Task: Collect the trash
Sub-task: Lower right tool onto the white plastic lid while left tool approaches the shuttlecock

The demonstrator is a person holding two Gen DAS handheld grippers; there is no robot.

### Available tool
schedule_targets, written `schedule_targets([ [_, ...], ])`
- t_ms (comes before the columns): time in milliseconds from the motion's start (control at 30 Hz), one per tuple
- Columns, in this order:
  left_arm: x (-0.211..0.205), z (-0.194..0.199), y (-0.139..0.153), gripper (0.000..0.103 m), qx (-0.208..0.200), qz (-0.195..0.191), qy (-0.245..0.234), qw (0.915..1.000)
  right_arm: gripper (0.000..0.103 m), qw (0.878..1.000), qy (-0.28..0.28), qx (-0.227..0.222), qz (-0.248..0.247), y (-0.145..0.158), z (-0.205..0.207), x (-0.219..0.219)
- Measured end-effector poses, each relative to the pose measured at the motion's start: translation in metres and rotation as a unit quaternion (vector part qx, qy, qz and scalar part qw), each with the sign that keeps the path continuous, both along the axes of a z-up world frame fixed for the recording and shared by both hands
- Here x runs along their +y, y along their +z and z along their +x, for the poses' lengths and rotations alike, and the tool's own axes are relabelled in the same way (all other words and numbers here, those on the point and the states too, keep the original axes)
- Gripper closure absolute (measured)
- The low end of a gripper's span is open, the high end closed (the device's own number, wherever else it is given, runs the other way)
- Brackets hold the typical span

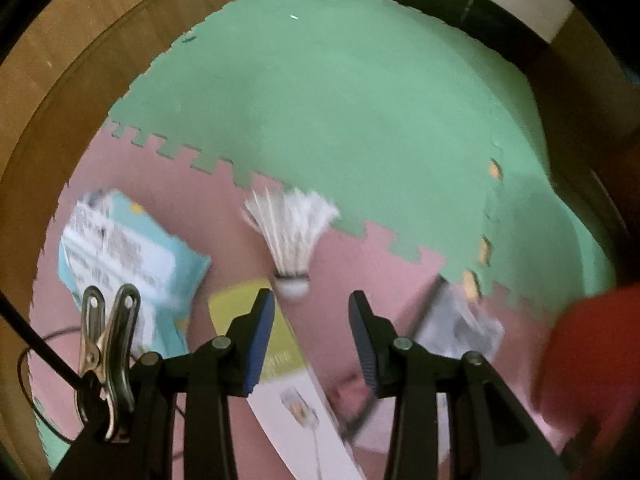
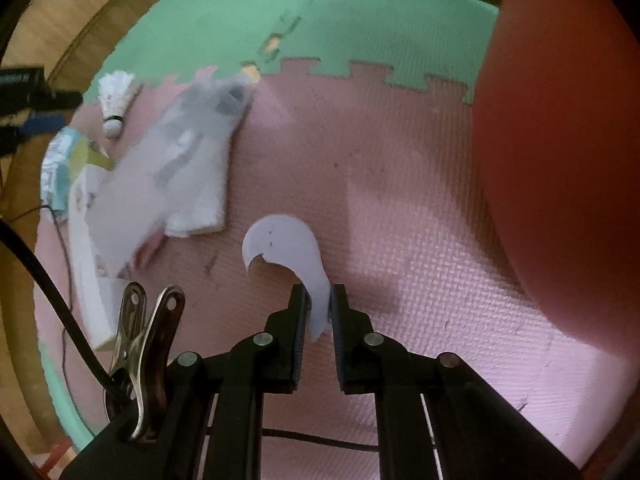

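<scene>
My left gripper [image 1: 312,300] is open and empty, hovering just short of a white shuttlecock [image 1: 292,236] lying on the pink foam mat [image 1: 224,220]. A yellow-and-white box [image 1: 280,364] lies under its fingers, and a light-blue wipes pack [image 1: 124,256] lies to the left. My right gripper [image 2: 319,300] is shut on a curved white paper scrap [image 2: 284,248] and holds it over the pink mat [image 2: 400,200]. The shuttlecock [image 2: 114,100], a white cloth [image 2: 188,160] and the box [image 2: 86,264] lie to the left in the right wrist view.
A red bin [image 2: 560,140] stands at the right, and it also shows in the left wrist view [image 1: 592,364]. A green foam mat [image 1: 340,112] joins the pink one behind. A grey-white crumpled item [image 1: 460,320] lies right of the left gripper. Wooden floor [image 1: 60,60] surrounds the mats.
</scene>
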State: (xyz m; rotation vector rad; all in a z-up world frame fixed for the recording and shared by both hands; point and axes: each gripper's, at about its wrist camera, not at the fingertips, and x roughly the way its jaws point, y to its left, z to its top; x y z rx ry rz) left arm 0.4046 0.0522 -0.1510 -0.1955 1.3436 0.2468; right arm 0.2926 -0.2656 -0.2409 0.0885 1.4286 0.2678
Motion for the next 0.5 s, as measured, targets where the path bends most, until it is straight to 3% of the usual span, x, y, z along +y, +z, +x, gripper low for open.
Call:
schedule_targets([
  [233, 0.022, 0.034, -0.036, 0.059, 0.047, 0.002, 0.020, 0.9987, 0.090, 1.000, 0.019, -0.010, -0.007, -0.001, -0.002, 0.005],
  [500, 0.023, 0.048, -0.074, 0.058, 0.092, 0.030, 0.013, 0.9952, 0.090, 0.999, 0.029, -0.014, -0.006, -0.002, -0.002, 0.007],
])
